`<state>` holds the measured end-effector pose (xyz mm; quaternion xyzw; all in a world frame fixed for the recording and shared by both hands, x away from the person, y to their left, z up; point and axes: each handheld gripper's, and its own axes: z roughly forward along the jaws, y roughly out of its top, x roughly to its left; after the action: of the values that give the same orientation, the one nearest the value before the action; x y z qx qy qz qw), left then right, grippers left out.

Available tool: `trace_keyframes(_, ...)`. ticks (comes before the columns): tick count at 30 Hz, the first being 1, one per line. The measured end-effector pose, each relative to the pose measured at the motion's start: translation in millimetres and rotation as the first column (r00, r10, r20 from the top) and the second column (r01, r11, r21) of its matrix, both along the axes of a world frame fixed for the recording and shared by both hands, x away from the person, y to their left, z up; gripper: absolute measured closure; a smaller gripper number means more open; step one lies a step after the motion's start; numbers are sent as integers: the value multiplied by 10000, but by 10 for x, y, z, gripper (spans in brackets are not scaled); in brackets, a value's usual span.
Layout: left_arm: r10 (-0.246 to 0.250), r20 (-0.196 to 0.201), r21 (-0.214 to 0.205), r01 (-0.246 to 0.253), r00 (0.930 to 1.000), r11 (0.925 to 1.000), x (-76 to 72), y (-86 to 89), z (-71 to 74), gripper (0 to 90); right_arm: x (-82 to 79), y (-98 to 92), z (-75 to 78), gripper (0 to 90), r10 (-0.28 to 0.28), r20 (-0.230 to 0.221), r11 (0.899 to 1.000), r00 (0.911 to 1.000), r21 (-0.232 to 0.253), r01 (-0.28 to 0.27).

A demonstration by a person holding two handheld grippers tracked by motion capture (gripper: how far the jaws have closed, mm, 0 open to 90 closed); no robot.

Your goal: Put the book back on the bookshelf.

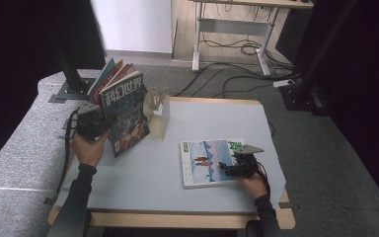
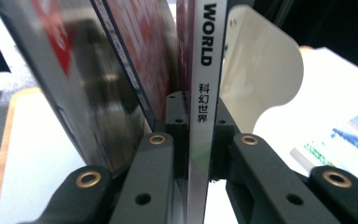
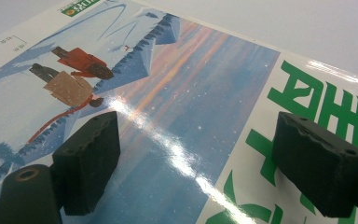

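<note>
Clamping magazine (image 2: 204,93) spine in left hand-held gripper (image 2: 198,140) for racking beside rack (image 1: 159,111), right hand-held gripper (image 3: 196,163) released over flat magazine (image 3: 177,107).

— What sort of place is this?

— A lab or recording studio set up in an office room. Black curtains (image 1: 24,54) hang at the left and right, with black metal stands (image 1: 71,74) bolted beside them.

— Anything office-like?

— Grey carpet (image 1: 325,148) covers the floor, and at the far side stands a white-legged desk (image 1: 237,29) with loose cables (image 1: 227,74) trailing under it to a power strip (image 1: 284,83).

— And near?

— A wooden-edged counter (image 1: 177,217) under a pale sheet, staged with magazines (image 1: 123,111).
</note>
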<state>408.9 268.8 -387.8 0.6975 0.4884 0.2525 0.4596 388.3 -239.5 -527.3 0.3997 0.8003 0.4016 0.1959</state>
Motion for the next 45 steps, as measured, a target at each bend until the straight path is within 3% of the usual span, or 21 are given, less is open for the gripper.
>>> trace_keyframes(6, 231, 456, -161, -224, 9987, 9996, 26, -52, 40, 830, 0, 0, 0, 148, -3, 2, 10000, 10000, 5, 3)
trace_keyframes(24, 317, 1215, -277, -285, 9921, 9992, 86, -189, 120, 829, -1, -1, -1, 148, 4, 1, 10000, 10000, 14, -4)
trace_keyframes(29, 434, 1411, -521, -364, 9890, 9980, 84, -181, 157, 829, 0, -1, 0, 148, 4, -1, 10000, 10000, 19, -4)
trace_keyframes(35, 539, 1585, -601, -449, 9859, 9972, 116, -229, 96, 828, 0, -1, -1, 148, 4, 6, 10000, 10000, 12, -4)
trace_keyframes(45, 445, 1574, -340, -396, 9865, 9986, 130, -255, -69, 828, 0, -3, -1, 148, 12, 4, 10000, 10000, 15, -12)
